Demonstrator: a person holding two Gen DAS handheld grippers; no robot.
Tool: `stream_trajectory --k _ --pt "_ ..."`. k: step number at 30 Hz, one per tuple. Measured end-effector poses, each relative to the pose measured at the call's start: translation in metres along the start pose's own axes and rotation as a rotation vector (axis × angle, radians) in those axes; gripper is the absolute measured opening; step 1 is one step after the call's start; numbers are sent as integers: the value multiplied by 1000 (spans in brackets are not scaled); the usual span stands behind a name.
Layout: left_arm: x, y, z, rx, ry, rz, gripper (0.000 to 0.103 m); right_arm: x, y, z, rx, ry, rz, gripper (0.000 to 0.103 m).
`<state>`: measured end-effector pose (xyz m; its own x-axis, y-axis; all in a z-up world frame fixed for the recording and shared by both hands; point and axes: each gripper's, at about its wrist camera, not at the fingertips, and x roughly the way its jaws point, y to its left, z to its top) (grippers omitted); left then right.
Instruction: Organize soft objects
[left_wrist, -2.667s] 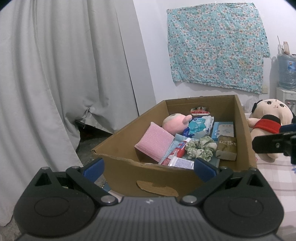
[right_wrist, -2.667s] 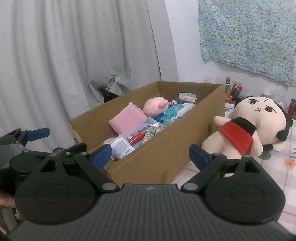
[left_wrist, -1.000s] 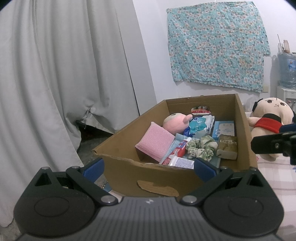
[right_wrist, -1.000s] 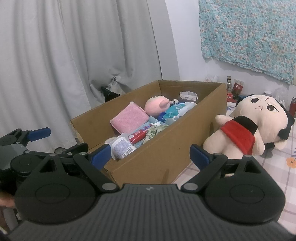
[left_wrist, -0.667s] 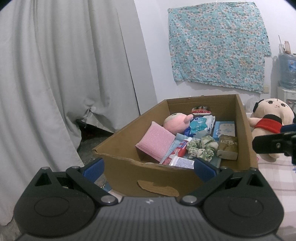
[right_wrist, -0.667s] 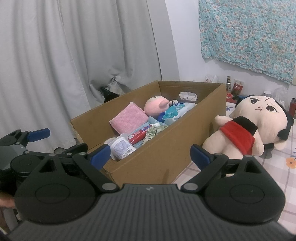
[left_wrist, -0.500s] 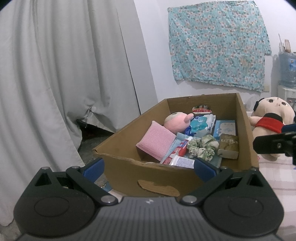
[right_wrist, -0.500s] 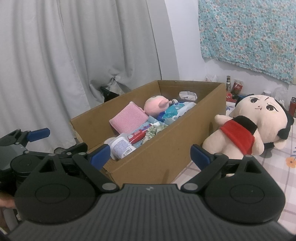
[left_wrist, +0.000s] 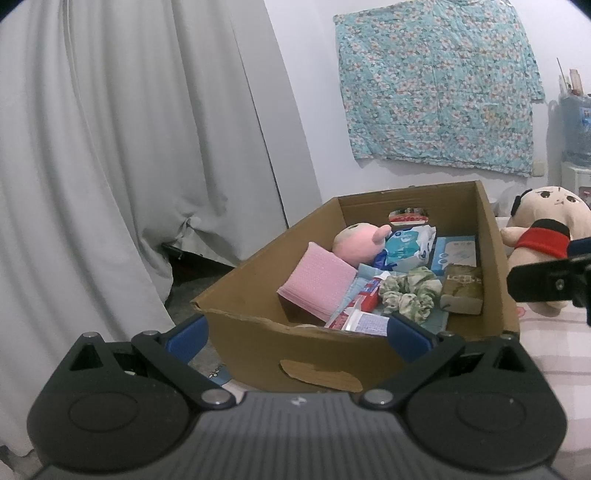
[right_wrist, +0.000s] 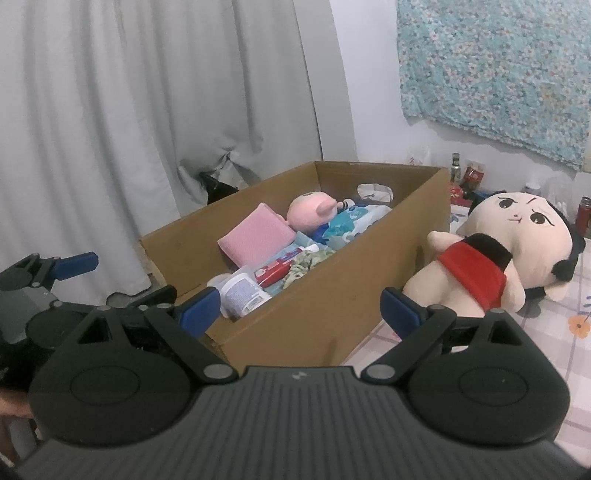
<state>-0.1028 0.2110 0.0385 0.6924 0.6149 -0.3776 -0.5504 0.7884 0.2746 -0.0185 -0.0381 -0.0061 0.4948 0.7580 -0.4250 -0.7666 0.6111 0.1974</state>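
Observation:
An open cardboard box (left_wrist: 258, 332) (right_wrist: 325, 306) holds a pink plush (left_wrist: 356, 240) (right_wrist: 310, 210), a pink sponge cloth (left_wrist: 317, 282) (right_wrist: 255, 236), a green scrunchie (left_wrist: 410, 290), tissue packs and a toothpaste tube (left_wrist: 365, 297). A big cream doll with a red band (right_wrist: 495, 254) (left_wrist: 543, 229) lies on the table right of the box. My left gripper (left_wrist: 297, 332) is open and empty in front of the box's near wall. My right gripper (right_wrist: 301, 310) is open and empty, near the box's right corner.
Grey curtains (left_wrist: 129, 166) hang at the left. A floral cloth (left_wrist: 436, 85) hangs on the wall behind. Bottles and cans (right_wrist: 465, 177) stand behind the doll. A water dispenser (left_wrist: 576, 129) stands far right. The checked tablecloth (right_wrist: 576, 332) runs to the right.
Both grippers stay open and almost still. The views have only drifted slightly.

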Motion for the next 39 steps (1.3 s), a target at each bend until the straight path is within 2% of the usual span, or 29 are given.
stream_trajectory --k 39 --pt "1 1 0 3 0 5 103 -3 0 3 17 4 13 94"
